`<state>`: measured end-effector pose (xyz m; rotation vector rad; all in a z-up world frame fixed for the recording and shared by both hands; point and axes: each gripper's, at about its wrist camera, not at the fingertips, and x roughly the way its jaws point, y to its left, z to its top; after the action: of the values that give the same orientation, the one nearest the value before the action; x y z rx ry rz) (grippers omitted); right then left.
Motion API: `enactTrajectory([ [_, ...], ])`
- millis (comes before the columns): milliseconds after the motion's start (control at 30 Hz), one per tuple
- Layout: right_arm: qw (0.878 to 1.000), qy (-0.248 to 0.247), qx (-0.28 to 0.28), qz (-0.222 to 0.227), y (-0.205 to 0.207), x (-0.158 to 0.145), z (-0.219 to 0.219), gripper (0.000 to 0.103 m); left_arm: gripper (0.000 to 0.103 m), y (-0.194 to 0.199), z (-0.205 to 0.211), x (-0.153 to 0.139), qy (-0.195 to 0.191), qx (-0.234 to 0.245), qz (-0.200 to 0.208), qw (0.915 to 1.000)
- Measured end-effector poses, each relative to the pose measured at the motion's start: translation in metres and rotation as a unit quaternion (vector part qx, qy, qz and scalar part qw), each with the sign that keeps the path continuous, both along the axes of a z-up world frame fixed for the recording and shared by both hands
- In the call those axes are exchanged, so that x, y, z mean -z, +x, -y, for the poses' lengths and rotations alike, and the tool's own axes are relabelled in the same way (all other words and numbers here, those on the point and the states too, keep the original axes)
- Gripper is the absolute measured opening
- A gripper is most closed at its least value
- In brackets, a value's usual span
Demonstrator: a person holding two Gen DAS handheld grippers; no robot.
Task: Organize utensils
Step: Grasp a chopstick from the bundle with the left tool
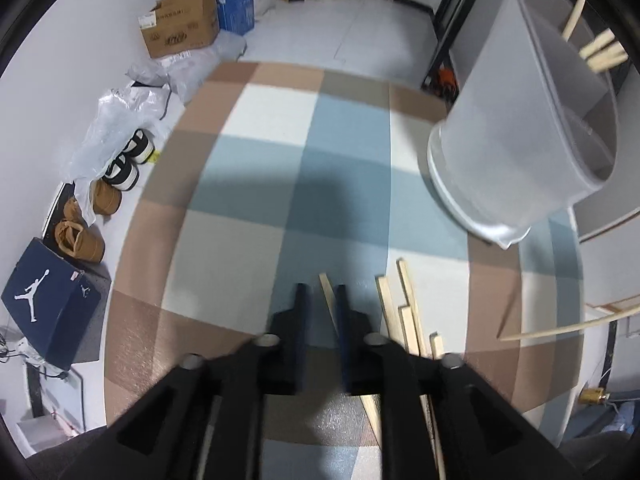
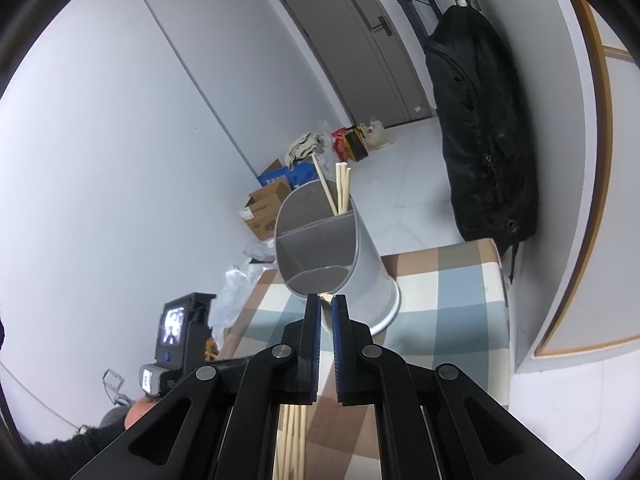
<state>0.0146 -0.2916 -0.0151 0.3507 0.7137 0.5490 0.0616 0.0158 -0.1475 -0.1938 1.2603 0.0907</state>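
A grey divided utensil holder [image 2: 360,264] leans toward me on the checked tablecloth [image 2: 440,300]; several wooden chopsticks [image 2: 340,192] stand in its far compartment. My right gripper [image 2: 327,300] is shut on the holder's near rim. In the left wrist view the holder [image 1: 512,140] tilts at the upper right with the chopsticks [image 1: 600,52] poking out. My left gripper [image 1: 320,296] points down at the cloth, open, with one chopstick [image 1: 327,300] lying between its fingers against the right one. Several more loose chopsticks [image 1: 400,304] lie just to its right.
Another thin stick [image 1: 560,330] lies near the table's right edge. On the floor to the left are a blue shoe box [image 1: 48,300], shoes [image 1: 80,236], plastic bags and cardboard boxes [image 1: 180,24]. A black backpack [image 2: 480,128] hangs by the wall on the right.
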Motion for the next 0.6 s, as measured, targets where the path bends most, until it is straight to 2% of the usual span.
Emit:
enactTrajectory([
  [33, 1.000, 0.001, 0.000, 0.000, 0.000, 0.000, 0.000, 0.005, 0.034, 0.001, 0.001, 0.001, -0.001, 0.002, -0.003, 1.0000],
  [67, 1.000, 0.001, 0.001, -0.001, 0.001, 0.000, 0.000, 0.005, 0.039, 0.001, 0.003, 0.000, -0.002, 0.005, 0.002, 1.0000],
  [233, 1.000, 0.007, 0.003, -0.002, 0.004, -0.001, 0.002, 0.005, 0.039, 0.006, 0.015, 0.001, 0.051, 0.016, -0.008, 0.9985],
  [300, 1.000, 0.009, 0.002, 0.000, 0.004, -0.001, 0.003, 0.005, 0.027, 0.007, 0.015, 0.000, 0.044, 0.016, -0.009, 0.9989],
  [333, 1.000, 0.010, 0.002, 0.000, 0.004, -0.002, 0.003, 0.005, 0.011, 0.008, 0.016, -0.001, 0.047, 0.019, -0.010, 0.9987],
  [367, 1.000, 0.011, 0.002, 0.001, 0.004, -0.002, 0.004, 0.005, 0.003, 0.008, 0.017, -0.001, 0.044, 0.023, -0.013, 0.9987],
  [533, 1.000, 0.014, 0.001, 0.003, 0.003, -0.004, 0.004, 0.005, 0.001, 0.006, 0.015, -0.002, 0.043, 0.024, 0.004, 0.9988],
  [600, 1.000, 0.015, 0.002, 0.003, 0.002, -0.005, 0.005, 0.005, 0.001, 0.002, 0.011, -0.011, 0.033, 0.021, 0.031, 0.9988],
])
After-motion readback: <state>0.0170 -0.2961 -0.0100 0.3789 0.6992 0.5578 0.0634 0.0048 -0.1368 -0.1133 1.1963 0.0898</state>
